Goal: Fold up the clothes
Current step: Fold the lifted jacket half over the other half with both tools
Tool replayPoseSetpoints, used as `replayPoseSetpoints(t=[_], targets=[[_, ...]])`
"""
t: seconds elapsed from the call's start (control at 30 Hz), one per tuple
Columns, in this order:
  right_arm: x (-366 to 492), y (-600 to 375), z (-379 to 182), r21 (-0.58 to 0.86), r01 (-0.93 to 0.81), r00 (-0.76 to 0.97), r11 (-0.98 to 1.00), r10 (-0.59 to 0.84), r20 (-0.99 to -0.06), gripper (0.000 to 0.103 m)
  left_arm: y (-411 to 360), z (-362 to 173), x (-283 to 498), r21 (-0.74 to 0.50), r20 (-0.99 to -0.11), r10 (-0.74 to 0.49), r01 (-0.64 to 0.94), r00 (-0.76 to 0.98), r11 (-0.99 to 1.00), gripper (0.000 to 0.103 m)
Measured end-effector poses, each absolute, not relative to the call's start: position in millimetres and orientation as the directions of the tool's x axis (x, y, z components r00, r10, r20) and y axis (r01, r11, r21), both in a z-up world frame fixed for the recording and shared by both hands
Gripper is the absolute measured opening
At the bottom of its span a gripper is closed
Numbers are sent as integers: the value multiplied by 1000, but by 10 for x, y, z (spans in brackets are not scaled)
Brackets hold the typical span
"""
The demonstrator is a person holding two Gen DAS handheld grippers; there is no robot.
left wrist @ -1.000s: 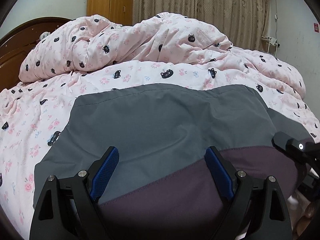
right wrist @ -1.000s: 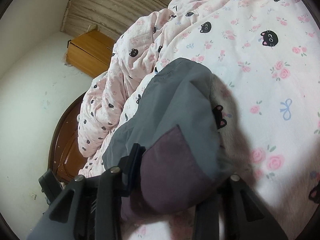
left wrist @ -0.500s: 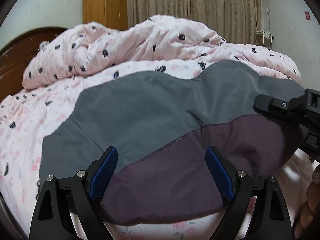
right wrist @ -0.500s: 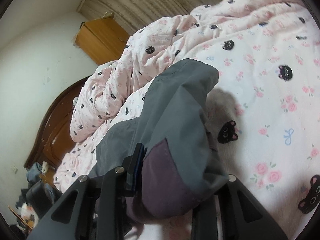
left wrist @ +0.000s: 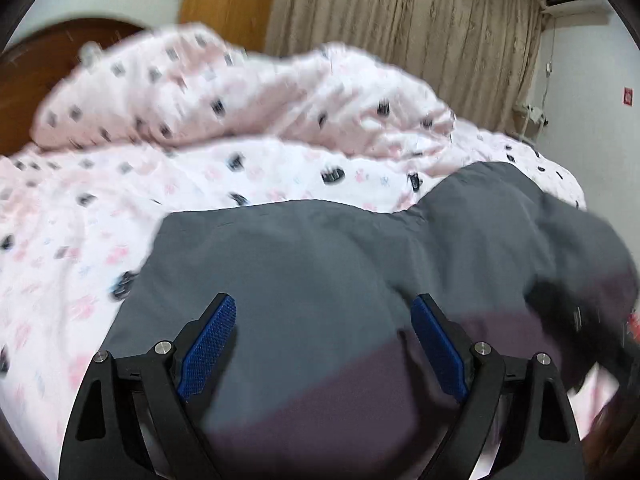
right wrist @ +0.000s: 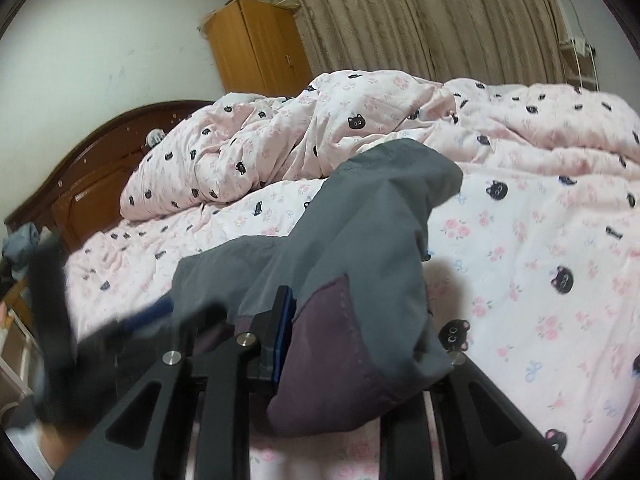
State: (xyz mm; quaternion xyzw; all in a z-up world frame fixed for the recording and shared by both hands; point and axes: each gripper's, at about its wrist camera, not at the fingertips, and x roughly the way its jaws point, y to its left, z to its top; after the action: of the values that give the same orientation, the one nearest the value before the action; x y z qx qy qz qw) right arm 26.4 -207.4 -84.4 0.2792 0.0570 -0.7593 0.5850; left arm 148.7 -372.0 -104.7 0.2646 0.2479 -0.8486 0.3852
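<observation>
The fold looks barely begun: the right gripper [right wrist: 344, 344] pinches the grey garment's [left wrist: 340, 264] purple hem [right wrist: 332, 332] at lower centre (raised off the quilt [right wrist: 540, 240]), while the left gripper [left wrist: 324, 344] is spread wide over it.

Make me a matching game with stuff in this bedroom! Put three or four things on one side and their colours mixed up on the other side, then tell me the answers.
Things:
1. garment
2. quilt
3. wardrobe
4. curtain

Colours:
A. orange-brown wood
B. grey with a dark purple panel
C. beige
D. pink with black cat faces

Pairs: 1-B, 2-D, 3-A, 4-C
</observation>
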Motion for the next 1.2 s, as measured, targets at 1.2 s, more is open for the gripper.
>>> replayPoseSetpoints(t=[1.2], targets=[[944,-2496,-601,-94,956,-283,-279,-785,-551,21,-3406,-1060,1997,-199,-657,-404,664,-636,-721,87]])
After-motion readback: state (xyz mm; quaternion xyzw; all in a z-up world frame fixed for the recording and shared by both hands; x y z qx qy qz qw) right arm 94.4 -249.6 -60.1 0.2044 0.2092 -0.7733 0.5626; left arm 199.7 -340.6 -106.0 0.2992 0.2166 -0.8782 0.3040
